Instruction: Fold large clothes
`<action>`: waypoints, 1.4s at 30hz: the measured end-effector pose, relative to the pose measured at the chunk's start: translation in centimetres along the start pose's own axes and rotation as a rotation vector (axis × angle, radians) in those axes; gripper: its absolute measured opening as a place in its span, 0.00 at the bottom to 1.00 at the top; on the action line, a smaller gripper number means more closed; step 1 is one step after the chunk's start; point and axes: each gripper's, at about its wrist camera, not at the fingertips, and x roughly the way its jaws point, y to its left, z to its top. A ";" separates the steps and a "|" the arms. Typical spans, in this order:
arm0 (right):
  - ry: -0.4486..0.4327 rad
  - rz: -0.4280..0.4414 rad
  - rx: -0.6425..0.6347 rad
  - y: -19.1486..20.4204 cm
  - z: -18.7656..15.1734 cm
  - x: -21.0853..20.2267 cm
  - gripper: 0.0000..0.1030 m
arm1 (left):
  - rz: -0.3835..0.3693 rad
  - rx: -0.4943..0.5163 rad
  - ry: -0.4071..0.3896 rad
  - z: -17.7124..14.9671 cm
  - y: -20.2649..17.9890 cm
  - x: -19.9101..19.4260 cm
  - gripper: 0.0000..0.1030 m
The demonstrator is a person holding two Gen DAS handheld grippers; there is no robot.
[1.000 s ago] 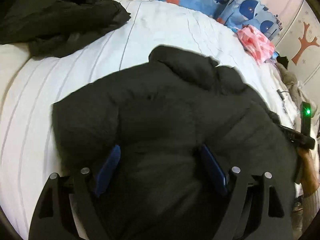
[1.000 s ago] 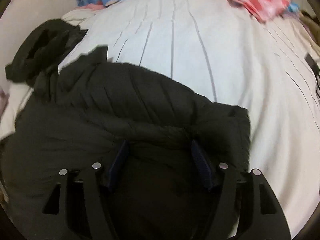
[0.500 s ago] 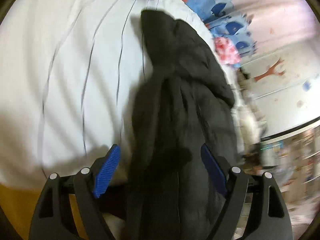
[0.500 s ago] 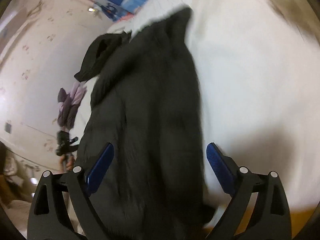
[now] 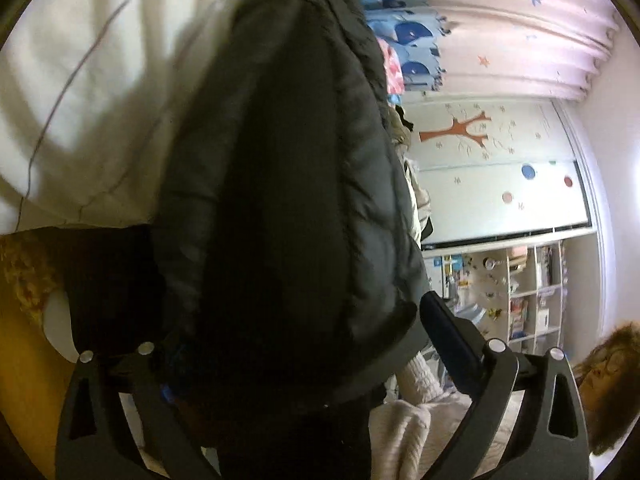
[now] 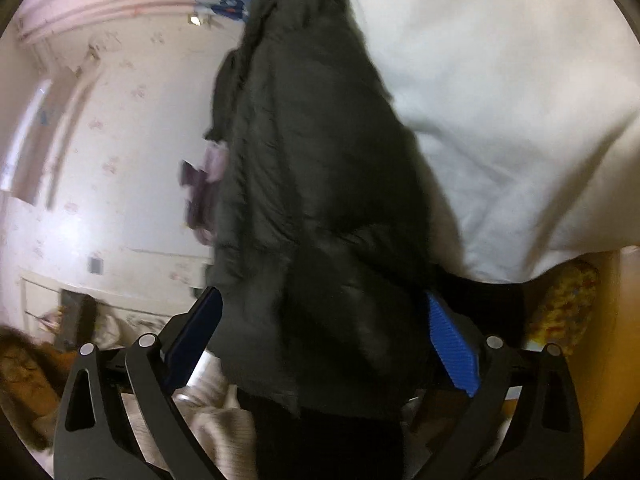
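A large black puffer jacket (image 5: 288, 184) hangs lifted off the white bed sheet (image 5: 92, 92), its far end still near the bed. My left gripper (image 5: 308, 344) has wide-set jaws, with the jacket's thick bulk filling the gap between the blue pads (image 5: 452, 344); the left pad is hidden by cloth. In the right wrist view the jacket (image 6: 320, 200) likewise fills my right gripper (image 6: 324, 340), between both blue pads (image 6: 452, 344). Whether either grips the cloth is not visible.
The white sheet (image 6: 500, 100) drapes over the bed edge above a yellow bed frame (image 5: 20, 360). A wardrobe with a tree decal (image 5: 480, 160), shelves (image 5: 528, 292), curtains (image 5: 500, 20) and the person's face (image 5: 604, 376) are to the right. Blue patterned bedding (image 5: 404, 36) lies far back.
Both grippers have risen and tilted, lifting the jacket from flat on the bed to hanging between them. The views now show walls and the room.
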 end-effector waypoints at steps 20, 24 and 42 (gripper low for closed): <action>-0.087 0.367 -0.311 8.7 -0.1 -1.8 0.17 | 0.103 0.142 -0.241 -2.8 -8.2 -2.9 0.23; -0.040 0.348 -0.240 6.6 0.6 -0.8 0.20 | 0.070 0.110 -0.179 -2.2 -6.7 -2.9 0.23; -0.249 0.404 -0.308 12.4 -0.2 -2.5 0.11 | 0.181 0.150 -0.308 -3.3 -10.9 -3.4 0.12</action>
